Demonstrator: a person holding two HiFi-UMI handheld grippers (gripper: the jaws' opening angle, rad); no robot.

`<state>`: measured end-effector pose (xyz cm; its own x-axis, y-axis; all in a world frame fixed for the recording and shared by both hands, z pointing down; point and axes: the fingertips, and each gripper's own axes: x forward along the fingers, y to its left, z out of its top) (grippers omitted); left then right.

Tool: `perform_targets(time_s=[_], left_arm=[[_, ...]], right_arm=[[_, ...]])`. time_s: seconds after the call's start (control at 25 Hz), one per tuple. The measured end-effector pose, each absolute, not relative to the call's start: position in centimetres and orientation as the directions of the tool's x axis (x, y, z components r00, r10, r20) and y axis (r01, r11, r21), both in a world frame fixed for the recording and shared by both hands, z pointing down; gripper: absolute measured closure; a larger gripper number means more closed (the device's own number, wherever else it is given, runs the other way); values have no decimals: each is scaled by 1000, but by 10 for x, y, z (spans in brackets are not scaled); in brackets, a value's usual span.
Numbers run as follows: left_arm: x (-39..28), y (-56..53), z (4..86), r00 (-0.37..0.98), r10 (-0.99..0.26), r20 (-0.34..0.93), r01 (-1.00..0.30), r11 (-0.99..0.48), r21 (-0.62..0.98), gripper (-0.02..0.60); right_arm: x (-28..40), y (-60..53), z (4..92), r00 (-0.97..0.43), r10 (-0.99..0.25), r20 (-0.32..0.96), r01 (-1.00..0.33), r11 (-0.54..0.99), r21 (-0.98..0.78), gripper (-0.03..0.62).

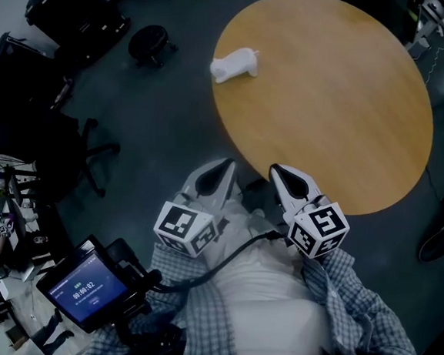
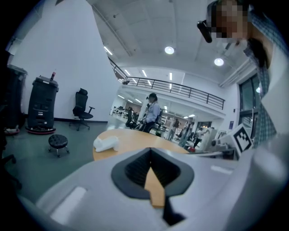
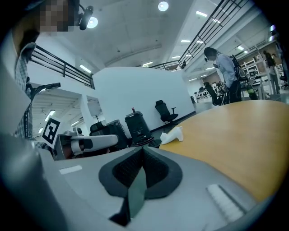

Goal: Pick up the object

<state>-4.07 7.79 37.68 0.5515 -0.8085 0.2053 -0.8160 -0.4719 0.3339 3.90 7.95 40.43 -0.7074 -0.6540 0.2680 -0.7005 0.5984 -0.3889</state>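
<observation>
Hovering at lower centre of the head view, left gripper (image 1: 224, 166) and right gripper (image 1: 277, 171) both have jaws clenched together on nothing, while the white object (image 1: 234, 64) lies at the upper-left edge of the round wooden table (image 1: 336, 113).

The left gripper (image 1: 226, 165) and right gripper (image 1: 277, 171) have pale shells, black pads (image 2: 135, 169) and marker cubes (image 1: 184, 227). A black cable (image 1: 235, 251) trails. The person wears a checked shirt (image 1: 360, 320) over seemingly a white tee (image 1: 273, 301).
</observation>
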Motion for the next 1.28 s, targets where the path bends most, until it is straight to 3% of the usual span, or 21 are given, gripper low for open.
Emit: perform_targets(time_s=[0.4, 0.88, 1.08, 1.2, 1.28], left_arm=[[-75, -34, 393, 575, -785, 232, -811, -509, 288, 578], [-114, -162, 471, 580, -684, 443, -781, -622, 62, 571], [-95, -199, 492, 598, -599, 532, -669, -739, -79, 436], [-68, -205, 498, 681, -484, 550, -505, -854, -126, 296], [-56, -210, 502, 712, -416, 566, -413, -900, -141, 240]], right_arm=[[6, 4, 418, -672, -659, 339, -739, 629, -243, 588], [-17, -76, 444, -524, -752, 401, -851, 437, -291, 588], [-5, -94, 444, -501, -762, 411, -864, 416, -282, 588], [5, -102, 442, -487, -771, 411, -872, 399, -285, 588], [10, -106, 442, -477, -779, 408, -876, 385, -289, 588]])
